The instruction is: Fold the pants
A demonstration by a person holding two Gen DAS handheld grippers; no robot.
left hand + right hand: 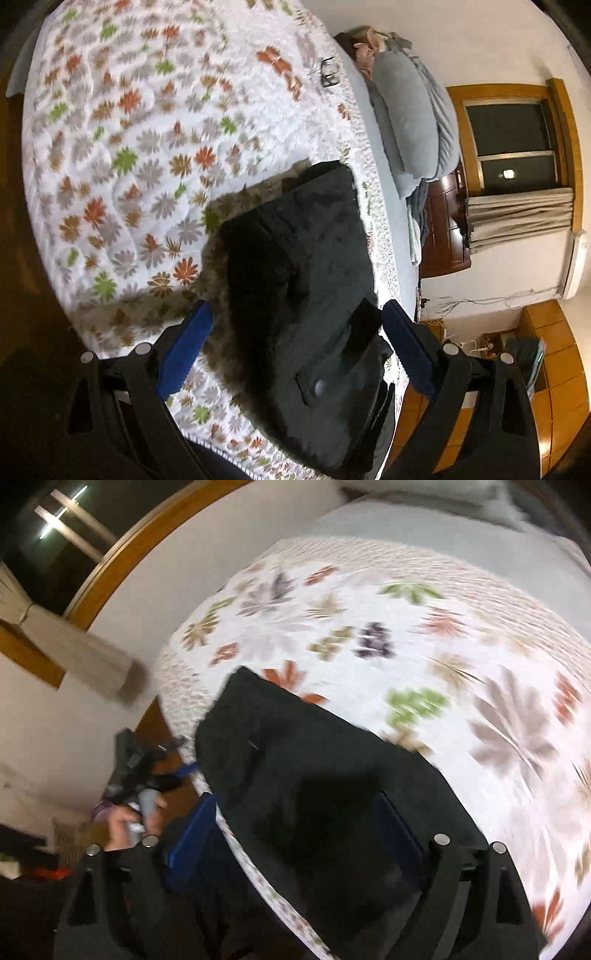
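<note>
Dark pants (295,280) lie folded in a compact block on the flowered quilt (122,147), near the bed's edge. A pocket flap with a button shows at the near end. My left gripper (295,317) is open above the near end of the block, blue pads on either side of it, not clamped. In the right wrist view the pants (295,760) lie at the quilt's (406,627) edge. My right gripper (299,808) is open and hovers over them. That view is blurred by motion.
Grey pillows (410,122) and a grey bedsheet lie at the head of the bed. Eyeglasses (328,74) rest on the quilt near them. A window with curtain (517,147), a dark wooden cabinet and a radiator stand beside the bed. The left gripper and hand (136,775) show past the bed's edge.
</note>
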